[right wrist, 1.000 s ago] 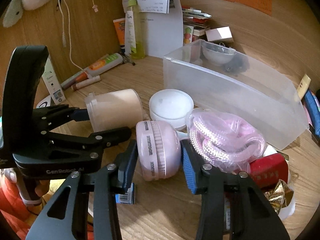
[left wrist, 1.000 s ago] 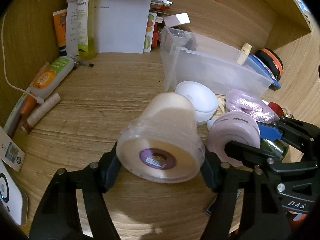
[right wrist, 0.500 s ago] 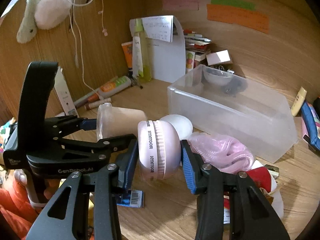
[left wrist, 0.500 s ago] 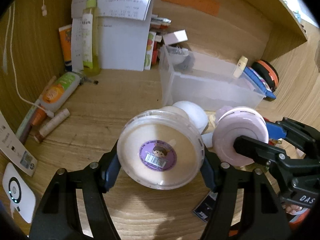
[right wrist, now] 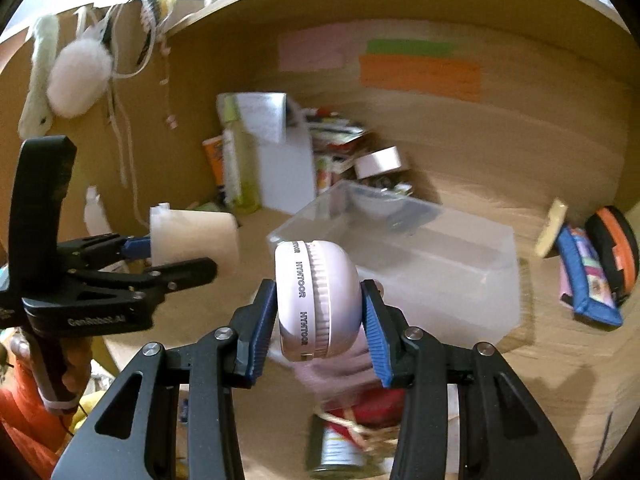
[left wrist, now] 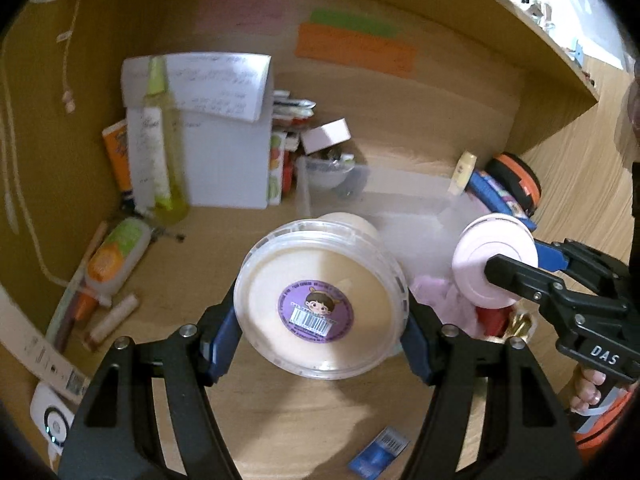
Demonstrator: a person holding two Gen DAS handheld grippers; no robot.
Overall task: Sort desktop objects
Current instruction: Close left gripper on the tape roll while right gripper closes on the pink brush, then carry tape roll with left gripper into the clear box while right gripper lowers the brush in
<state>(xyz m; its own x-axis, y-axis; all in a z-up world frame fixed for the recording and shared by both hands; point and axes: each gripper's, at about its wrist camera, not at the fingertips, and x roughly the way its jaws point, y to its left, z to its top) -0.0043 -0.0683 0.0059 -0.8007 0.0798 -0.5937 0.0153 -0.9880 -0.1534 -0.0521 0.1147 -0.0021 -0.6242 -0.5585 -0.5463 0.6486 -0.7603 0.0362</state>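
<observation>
My left gripper point(left wrist: 320, 312) is shut on a cream plastic tub point(left wrist: 320, 300) with a purple sticker on its base, held in the air on its side. The same tub point(right wrist: 194, 238) shows at the left of the right wrist view, in that gripper point(right wrist: 176, 258). My right gripper point(right wrist: 318, 304) is shut on a round pink case point(right wrist: 316, 300) printed with dark lettering, also lifted off the desk. In the left wrist view the pink case point(left wrist: 494, 258) hangs at the right. A clear plastic bin point(right wrist: 420, 264) lies just beyond both.
A green bottle point(left wrist: 160, 140), papers and small boxes stand against the back wall. Tubes point(left wrist: 112, 256) lie at the left. A blue pouch and orange-black round thing point(right wrist: 612, 252) sit right of the bin. Pink cord, a red item and a can point(right wrist: 340, 448) lie below my right gripper.
Both grippers have risen off the desk with their objects. The tub and the pink case now hang higher, in front of the bin, and more of the back wall shows.
</observation>
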